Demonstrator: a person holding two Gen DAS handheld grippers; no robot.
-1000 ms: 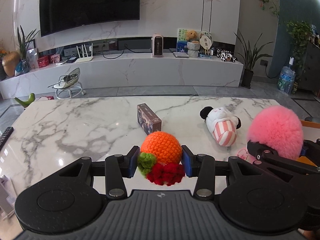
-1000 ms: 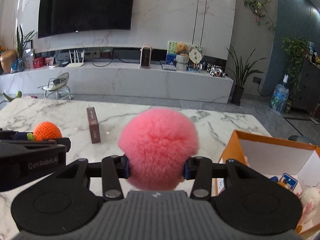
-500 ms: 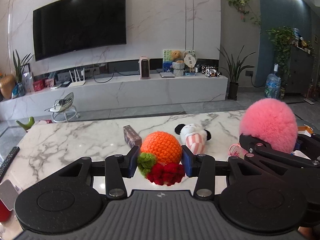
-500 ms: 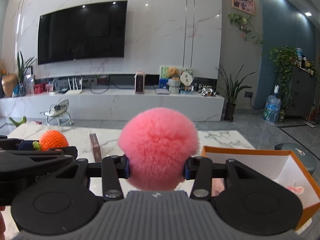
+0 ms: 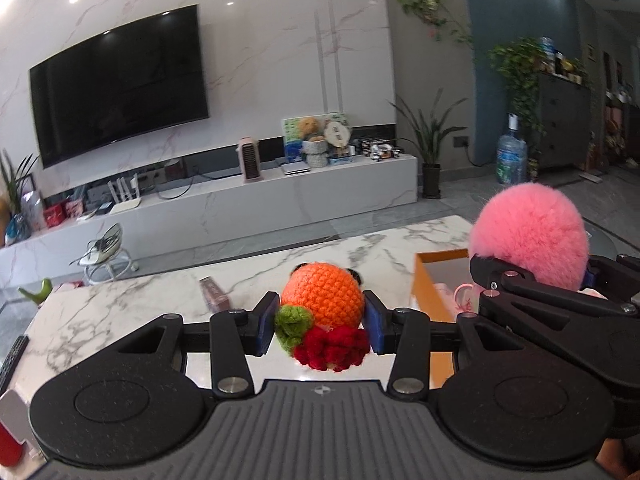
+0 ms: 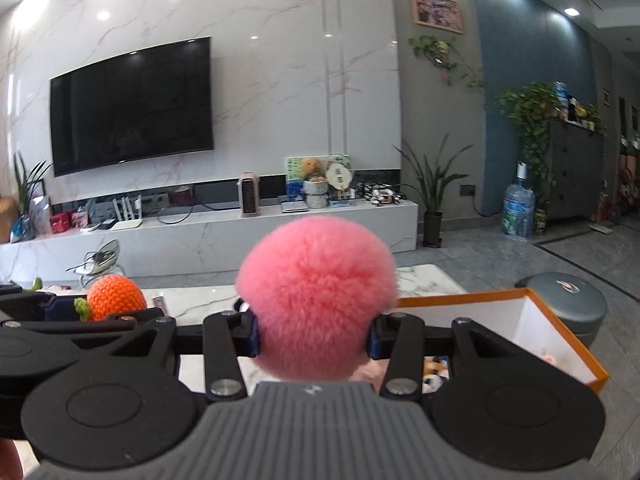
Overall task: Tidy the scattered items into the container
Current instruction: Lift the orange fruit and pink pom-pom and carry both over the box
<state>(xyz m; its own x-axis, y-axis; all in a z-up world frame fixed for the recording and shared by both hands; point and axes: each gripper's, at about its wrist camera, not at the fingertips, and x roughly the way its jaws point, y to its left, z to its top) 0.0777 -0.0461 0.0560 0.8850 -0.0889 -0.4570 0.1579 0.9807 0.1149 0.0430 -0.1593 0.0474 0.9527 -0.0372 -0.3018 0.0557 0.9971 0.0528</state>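
My left gripper (image 5: 320, 326) is shut on an orange crochet ball (image 5: 322, 298) with a green and red trim, held above the marble table (image 5: 120, 316). My right gripper (image 6: 314, 338) is shut on a pink fluffy pompom (image 6: 316, 296), held over the orange box (image 6: 560, 328), which has a white inside and small toys in it. In the left wrist view the pompom (image 5: 528, 232) and the box (image 5: 430, 284) sit to the right. The crochet ball also shows at the left of the right wrist view (image 6: 114, 300).
A small dark carton (image 5: 216, 294) lies on the table behind the left gripper. A panda toy is mostly hidden behind the crochet ball. A remote (image 5: 12, 358) lies at the table's left edge. A grey stool (image 6: 568, 300) stands beyond the box.
Both grippers have risen and tilted up with their toys and moved right. The orange box has come into the left wrist view, and the right gripper now hangs over it.
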